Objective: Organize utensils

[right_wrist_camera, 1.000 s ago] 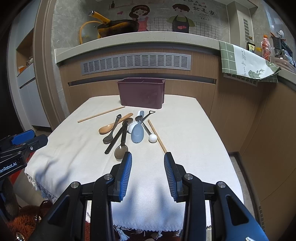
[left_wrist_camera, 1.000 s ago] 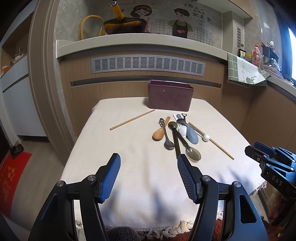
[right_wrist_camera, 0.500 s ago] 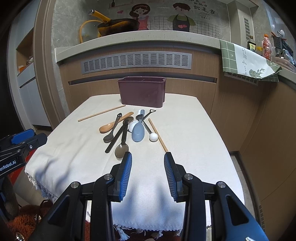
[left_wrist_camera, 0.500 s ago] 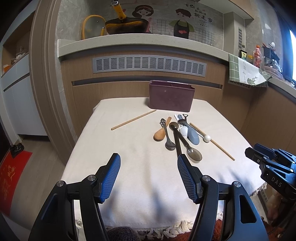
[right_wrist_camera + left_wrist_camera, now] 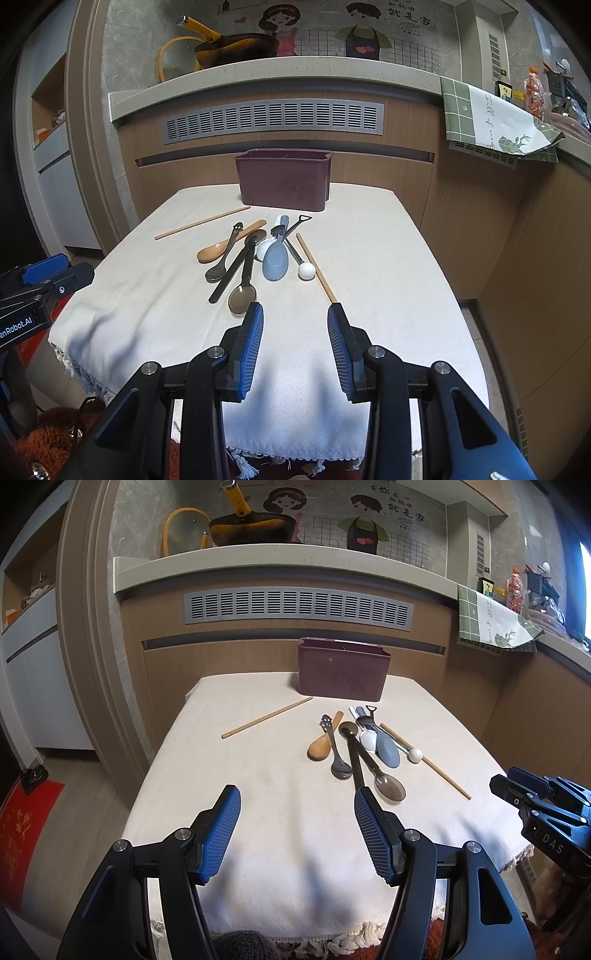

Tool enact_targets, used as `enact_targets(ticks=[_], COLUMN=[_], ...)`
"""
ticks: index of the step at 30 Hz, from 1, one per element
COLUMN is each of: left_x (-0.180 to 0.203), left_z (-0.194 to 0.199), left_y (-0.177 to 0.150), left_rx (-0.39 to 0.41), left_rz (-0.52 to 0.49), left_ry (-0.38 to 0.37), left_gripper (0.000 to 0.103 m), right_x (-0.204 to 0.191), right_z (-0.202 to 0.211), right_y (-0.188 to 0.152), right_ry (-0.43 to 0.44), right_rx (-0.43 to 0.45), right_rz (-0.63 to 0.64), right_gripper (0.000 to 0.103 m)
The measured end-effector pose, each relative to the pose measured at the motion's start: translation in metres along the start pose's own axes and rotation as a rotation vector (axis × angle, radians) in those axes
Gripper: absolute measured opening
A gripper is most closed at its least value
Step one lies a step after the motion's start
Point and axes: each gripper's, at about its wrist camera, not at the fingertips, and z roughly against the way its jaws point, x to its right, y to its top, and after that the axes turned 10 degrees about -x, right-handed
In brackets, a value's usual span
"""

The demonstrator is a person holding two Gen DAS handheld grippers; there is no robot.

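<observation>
A maroon utensil holder (image 5: pixel 343 672) (image 5: pixel 283 181) stands at the table's far edge. In front of it lies a cluster of utensils: a wooden spoon (image 5: pixel 322 743) (image 5: pixel 221 248), a dark metal spoon (image 5: pixel 338 760), a translucent brown spoon (image 5: pixel 386 784) (image 5: pixel 242 293), a grey-blue spoon (image 5: pixel 388 751) (image 5: pixel 275 260), a white ball-ended utensil (image 5: pixel 306 270). One chopstick (image 5: pixel 266 718) (image 5: pixel 201 223) lies apart to the left, another (image 5: pixel 424 760) (image 5: pixel 316 267) lies right of the cluster. My left gripper (image 5: pixel 297 825) is open and empty above the table's near edge. My right gripper (image 5: pixel 295 339) is open and empty near the brown spoon's bowl.
The table wears a cream cloth (image 5: pixel 258 775) with a fringed front edge. A wooden counter wall with a grey vent (image 5: pixel 295 605) rises behind the table. A pan (image 5: pixel 251 528) sits on the ledge above. A green towel (image 5: pixel 491 118) hangs at right.
Both views have crept slightly nearer to the utensils. The grippers stay open and nothing on the table has moved.
</observation>
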Motion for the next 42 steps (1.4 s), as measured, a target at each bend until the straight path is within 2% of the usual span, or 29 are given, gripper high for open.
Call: enact_targets(ticks=[7, 12, 16, 19, 21, 24, 27, 29, 32, 38, 42], left_x=[-0.008, -0.03, -0.039, -0.042, -0.048, -0.058, -0.07, -0.078, -0.079, -0.059, -0.05], left_z=[-0.015, -0.046, -0.076, -0.111, -0.142, -0.186, -0.224, -0.244, -0.262, -0.258, -0.244], left_y=[0.016, 0.046, 0.069, 0.088, 0.104, 0.126, 0.146, 0.153, 0.153, 0.13, 0.118], left_rx=[-0.009, -0.04, -0.043, -0.071, -0.135, -0.186, -0.217, -0.249, -0.313, -0.374, -0.359], left_rz=[0.002, 0.067, 0.045, -0.016, -0.027, -0.023, 0.009, 0.044, 0.073, 0.068, 0.053], left_ry=[-0.025, -0.082, -0.047, -0.055, -0.085, -0.152, -0.181, -0.197, -0.211, -0.284, -0.279], left_gripper=[0.065, 0.065, 0.065, 0.065, 0.065, 0.065, 0.065, 0.065, 0.065, 0.065, 0.065], right_x=[0.006, 0.02, 0.027, 0.03, 0.028, 0.023, 0.015, 0.01, 0.01, 0.02, 0.025], right_z=[-0.008, -0.024, -0.059, -0.084, -0.097, -0.115, -0.127, -0.131, -0.137, -0.16, -0.176], right_y=[0.012, 0.04, 0.062, 0.074, 0.08, 0.091, 0.095, 0.095, 0.091, 0.084, 0.084], right_ry=[-0.003, -0.026, 0.033, 0.07, 0.055, 0.078, 0.153, 0.162, 0.129, 0.154, 0.114], right_rx=[-0.007, -0.019, -0.107, -0.148, -0.15, -0.155, -0.178, -0.185, -0.193, -0.272, -0.294], right_rz=[0.024, 0.048, 0.057, 0.069, 0.088, 0.134, 0.186, 0.232, 0.262, 0.222, 0.204], right_gripper=[0.035, 0.035, 0.035, 0.035, 0.035, 0.035, 0.034, 0.031, 0.031, 0.028, 0.024])
